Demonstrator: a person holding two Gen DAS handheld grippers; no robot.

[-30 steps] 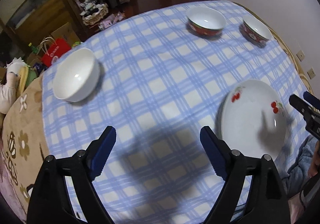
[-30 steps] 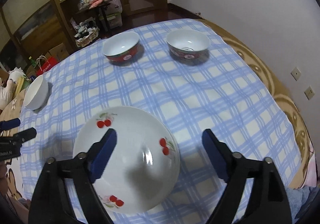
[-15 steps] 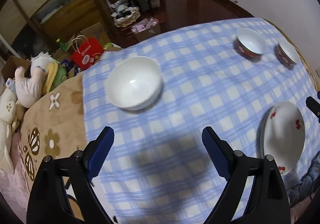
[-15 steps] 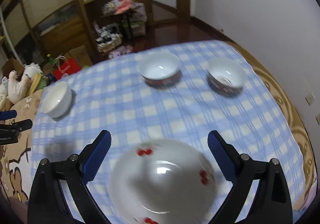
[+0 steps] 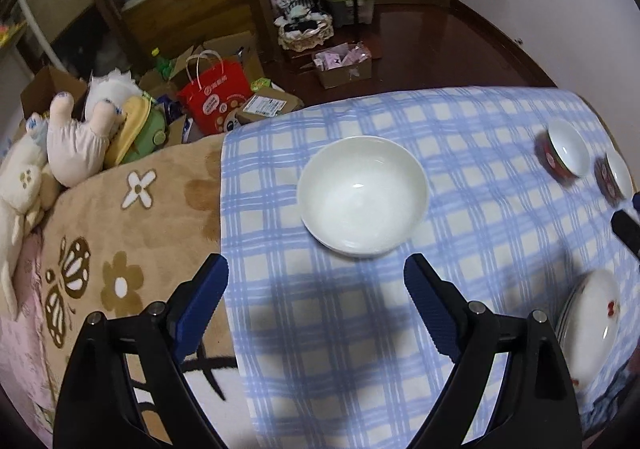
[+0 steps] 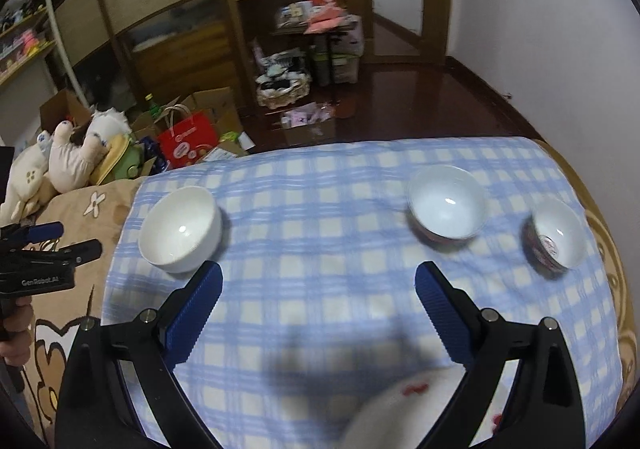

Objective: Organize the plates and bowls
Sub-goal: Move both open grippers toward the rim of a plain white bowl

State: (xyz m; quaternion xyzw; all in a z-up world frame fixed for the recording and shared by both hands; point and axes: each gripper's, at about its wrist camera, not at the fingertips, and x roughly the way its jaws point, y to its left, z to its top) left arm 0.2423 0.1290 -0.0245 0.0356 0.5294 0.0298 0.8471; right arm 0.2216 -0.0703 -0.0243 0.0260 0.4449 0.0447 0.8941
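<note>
The left gripper (image 5: 316,289) hangs over the blue checked cloth (image 5: 480,209) with its jaws wide apart and nothing between them. Its 2 blue fingers (image 5: 200,305) frame bare cloth, and the plain white bowl (image 5: 362,195) sits just beyond the fingertips, at 12 o'clock from the gap, upright and untouched. At 3 o'clock from that bowl, near the far right of the cloth, stand 2 red-patterned bowls: the first red bowl (image 5: 564,153) and, just beside it at the frame edge, the second red bowl (image 5: 614,177). They are close together; whether they touch cannot be told. At 4 o'clock from the white bowl lies the cherry-print plate (image 5: 588,325), well apart from it, its rim showing several stacked edges.

The right gripper (image 6: 318,303) is likewise spread open and empty, and a tip of it shows at the right edge of the left view. In its own view the white bowl (image 6: 180,229) lies at 10 o'clock from the gap, just beyond the left fingertip. The first red bowl (image 6: 446,207) is at 1 o'clock and the second (image 6: 556,235) at 2 o'clock, a little apart. The cherry-print plate (image 6: 404,413) is blurred at 6 o'clock, below the jaws.

At 9 o'clock a hand (image 6: 16,329) holds the left gripper's handle over a brown floral blanket (image 5: 120,229). Stuffed toys (image 5: 76,133) and a red paper bag (image 5: 214,89) sit beyond the cloth.
</note>
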